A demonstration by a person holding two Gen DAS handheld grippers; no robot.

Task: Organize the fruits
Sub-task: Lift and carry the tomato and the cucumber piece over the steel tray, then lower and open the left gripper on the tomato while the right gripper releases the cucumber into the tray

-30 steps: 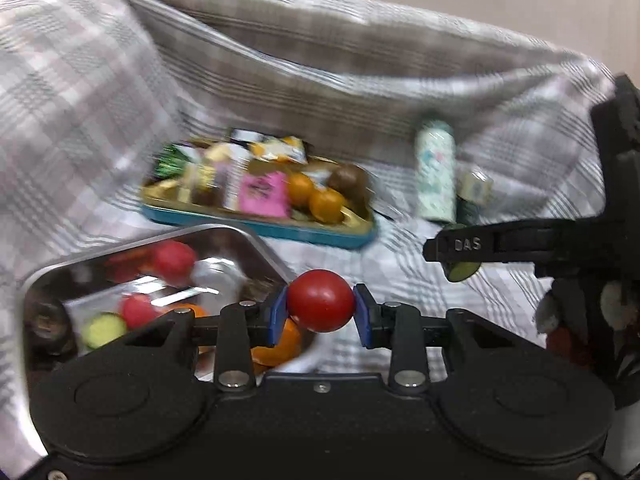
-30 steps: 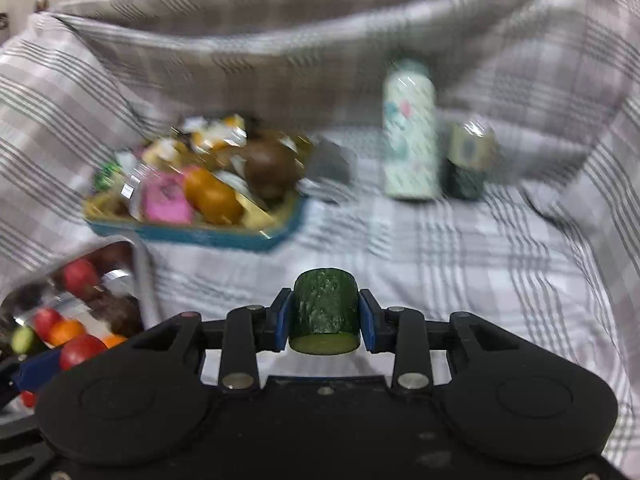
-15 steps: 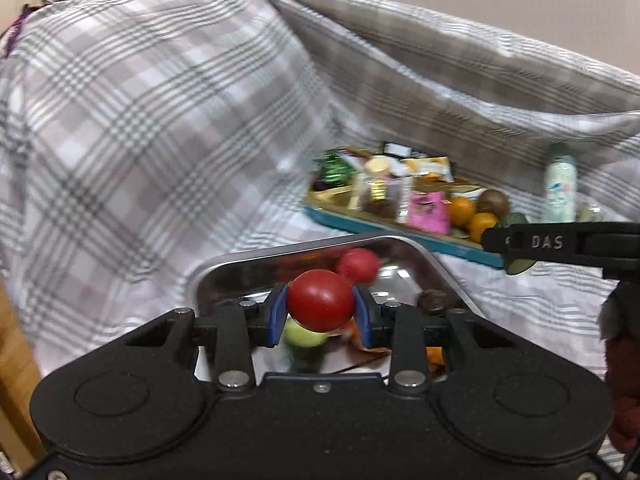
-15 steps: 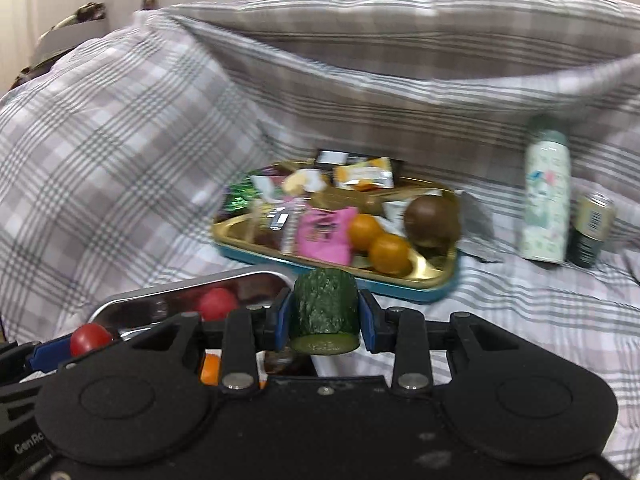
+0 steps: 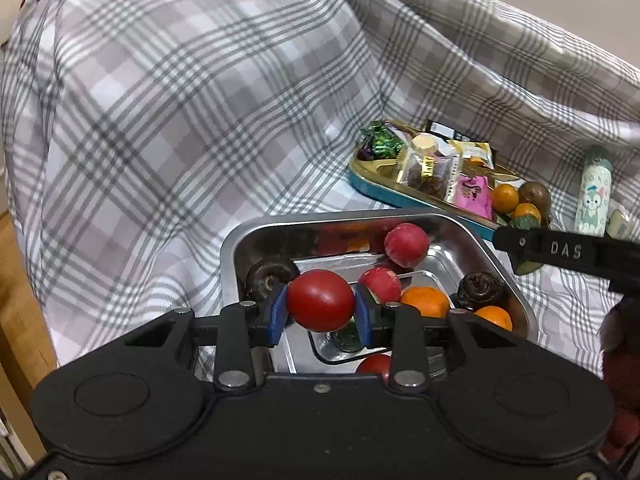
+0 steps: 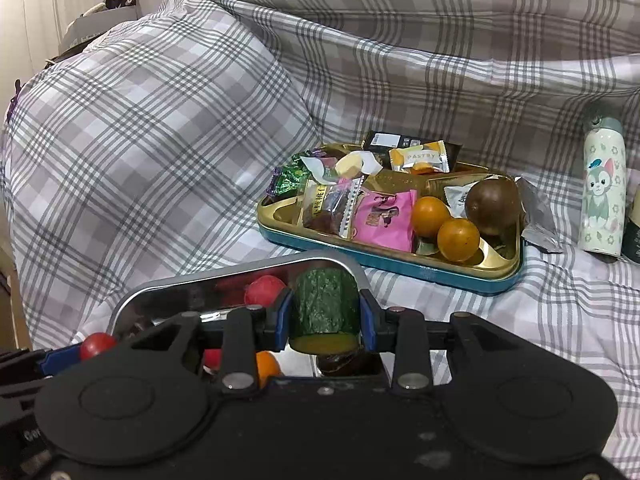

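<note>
My left gripper (image 5: 321,307) is shut on a red tomato (image 5: 320,300) and holds it over the near left part of a shiny metal tray (image 5: 240,240). The tray holds several red and orange fruits and dark ones. My right gripper (image 6: 325,316) is shut on a green cucumber piece (image 6: 325,307) above the near right edge of the same tray (image 6: 168,292). The left gripper with its tomato (image 6: 97,345) shows at the lower left of the right wrist view.
A gold and teal tray (image 6: 400,266) with snack packets, two oranges (image 6: 458,239) and a brown fruit (image 6: 493,205) lies beyond the metal tray. A patterned bottle (image 6: 602,188) stands at the right. Checked cloth covers the surface and the humps behind.
Both grippers have swung left and come over the metal tray, each still holding its piece. The snack tray and bottle have slid to the right in both views.
</note>
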